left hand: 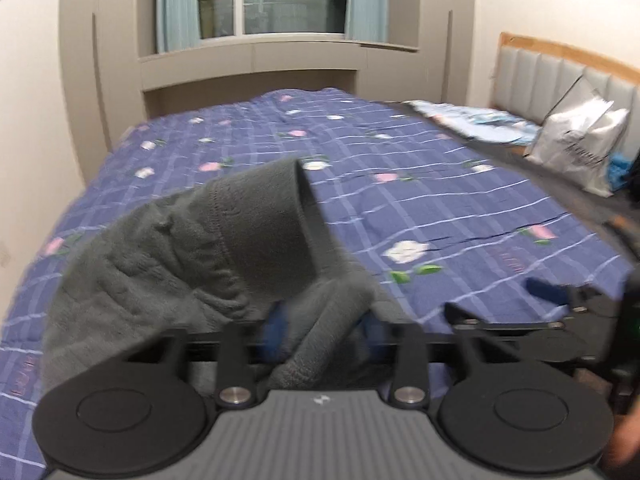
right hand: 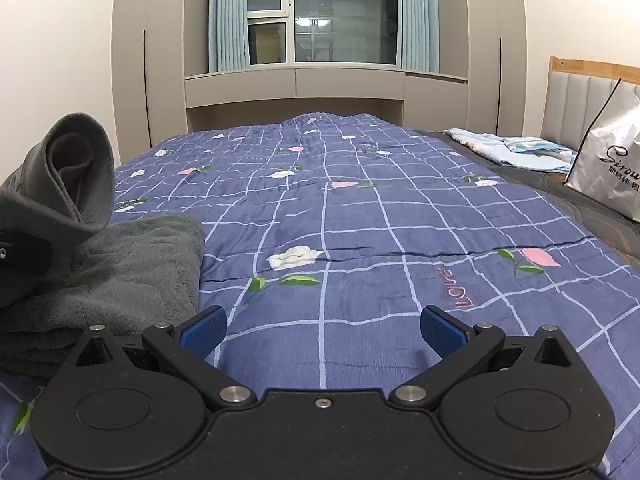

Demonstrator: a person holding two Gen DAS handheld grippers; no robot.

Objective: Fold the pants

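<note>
Grey fleece pants (left hand: pixel 168 264) lie bunched on the blue checked bedspread (left hand: pixel 420 184), with the waistband end standing up in a curl. My left gripper (left hand: pixel 326 324) is open; its blue pads (left hand: pixel 276 320) stand apart with a loose fold of the pants between them. In the right wrist view the pants (right hand: pixel 128 272) sit as a folded stack at the left, the curled end (right hand: pixel 76 168) rising above the left gripper's black body (right hand: pixel 20 256). My right gripper (right hand: pixel 322 332) is wide open over bare bedspread (right hand: pixel 360 220) just right of the stack, nothing between its fingers.
A white shopping bag (right hand: pixel 608 164) leans on the padded headboard (right hand: pixel 576 100) at the right. Light blue bedding (right hand: pixel 516 152) lies beside it. A wardrobe wall and curtained window (right hand: pixel 320 20) close the bed's far end. The bedspread stretches wide ahead.
</note>
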